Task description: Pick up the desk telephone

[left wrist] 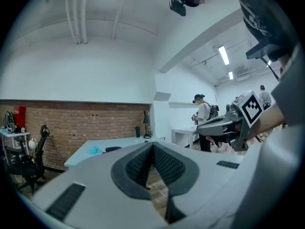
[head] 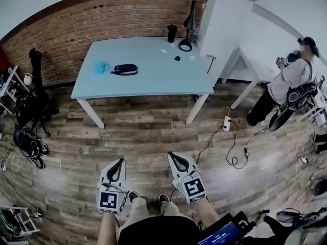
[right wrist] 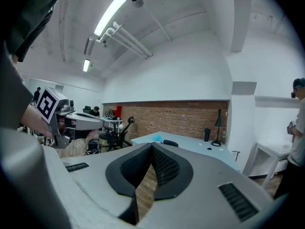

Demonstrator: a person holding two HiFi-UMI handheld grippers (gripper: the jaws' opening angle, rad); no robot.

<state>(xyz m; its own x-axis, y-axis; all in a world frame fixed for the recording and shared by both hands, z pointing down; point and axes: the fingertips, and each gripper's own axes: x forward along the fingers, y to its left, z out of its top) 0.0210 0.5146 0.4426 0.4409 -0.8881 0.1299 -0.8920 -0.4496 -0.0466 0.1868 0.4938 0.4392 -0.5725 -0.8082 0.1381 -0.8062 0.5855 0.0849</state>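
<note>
The desk telephone is a flat black set lying on the left half of a pale blue table across the room. It is small and far off in the left gripper view and in the right gripper view. My left gripper and right gripper hang side by side over the wooden floor, well short of the table. Both point toward the table. The left gripper and the right gripper each have their jaws together at the tips, with nothing held.
A small blue object lies beside the telephone. A black cup and desk lamp stand at the table's far edge. A person stands by a white side table at right. Cables and a power strip lie on the floor; gear clutters the left wall.
</note>
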